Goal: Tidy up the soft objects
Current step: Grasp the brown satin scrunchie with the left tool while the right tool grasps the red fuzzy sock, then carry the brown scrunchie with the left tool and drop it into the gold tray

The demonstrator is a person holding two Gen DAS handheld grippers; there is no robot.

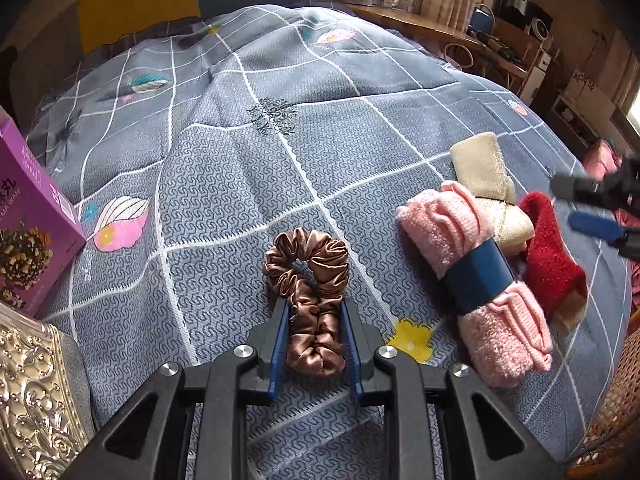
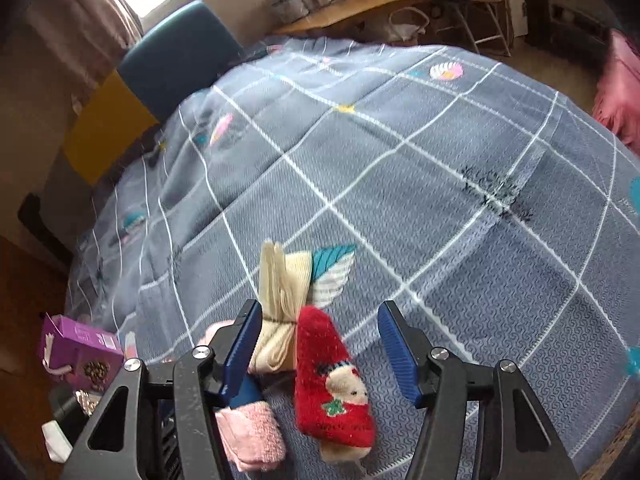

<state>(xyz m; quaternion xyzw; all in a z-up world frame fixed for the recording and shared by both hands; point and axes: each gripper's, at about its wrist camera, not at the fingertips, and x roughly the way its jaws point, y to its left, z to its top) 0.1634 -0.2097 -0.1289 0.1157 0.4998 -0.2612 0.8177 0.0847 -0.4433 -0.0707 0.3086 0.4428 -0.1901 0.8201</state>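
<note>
My left gripper (image 1: 316, 312) is shut on a brown satin scrunchie (image 1: 310, 276) that lies on the grey-blue checked quilt (image 1: 248, 152). To its right lie a pink fluffy sock roll (image 1: 476, 280) with a blue band, a beige sock roll (image 1: 486, 184) and a red fluffy sock (image 1: 554, 264). My right gripper (image 2: 320, 320) is open above the red sock (image 2: 332, 380), which lies between its jaws. The beige roll (image 2: 280, 300) and pink roll (image 2: 250, 436) lie to its left. The right gripper also shows at the right edge of the left wrist view (image 1: 592, 204).
A purple box (image 1: 28, 216) stands at the left edge of the bed, above an embossed silver box (image 1: 36, 396). A wooden shelf (image 2: 360, 4) and a blue chair (image 2: 176, 56) stand beyond the bed. A pink cloth (image 2: 620, 92) hangs at far right.
</note>
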